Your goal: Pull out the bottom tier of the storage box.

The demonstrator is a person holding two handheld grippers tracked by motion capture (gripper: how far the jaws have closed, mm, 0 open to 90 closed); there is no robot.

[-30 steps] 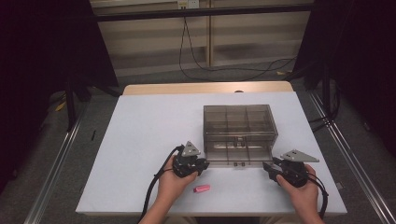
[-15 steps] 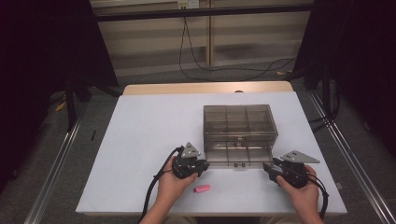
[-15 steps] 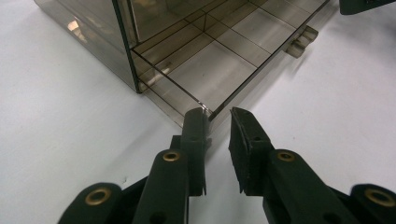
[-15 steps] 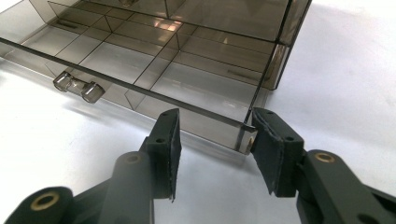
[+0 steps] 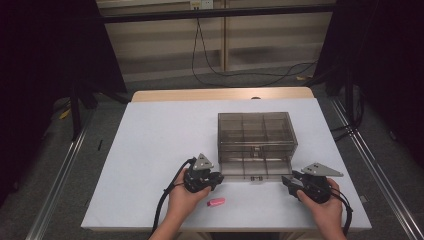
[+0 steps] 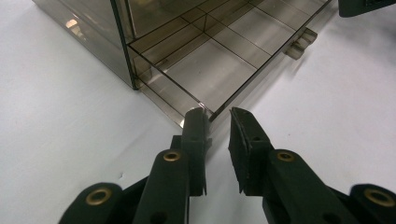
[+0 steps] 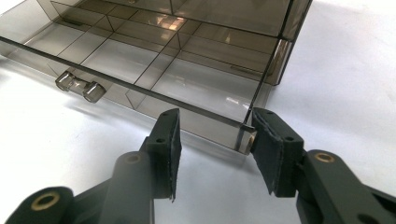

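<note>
A smoky clear drawer box (image 5: 255, 131) stands right of the table's middle, its lowest drawer (image 5: 255, 168) pulled out toward me. My left gripper (image 5: 218, 178) rests at the drawer's front left corner (image 6: 208, 113). That corner sits between the jaw tips, beside the left pad (image 6: 200, 140), with a gap to the right one. My right gripper (image 5: 286, 180) is at the front right corner (image 7: 243, 135). Its jaws stand wide; the right pad (image 7: 266, 149) is at the corner, the left pad (image 7: 173, 140) before the front wall. The drawer's compartments (image 7: 205, 88) look bare.
A small pink object (image 5: 216, 202) lies on the white table (image 5: 165, 130) near the front edge, just right of the left hand. The drawer's clear handle (image 7: 79, 87) juts from the middle of its front wall. Cables trail from both grippers toward me.
</note>
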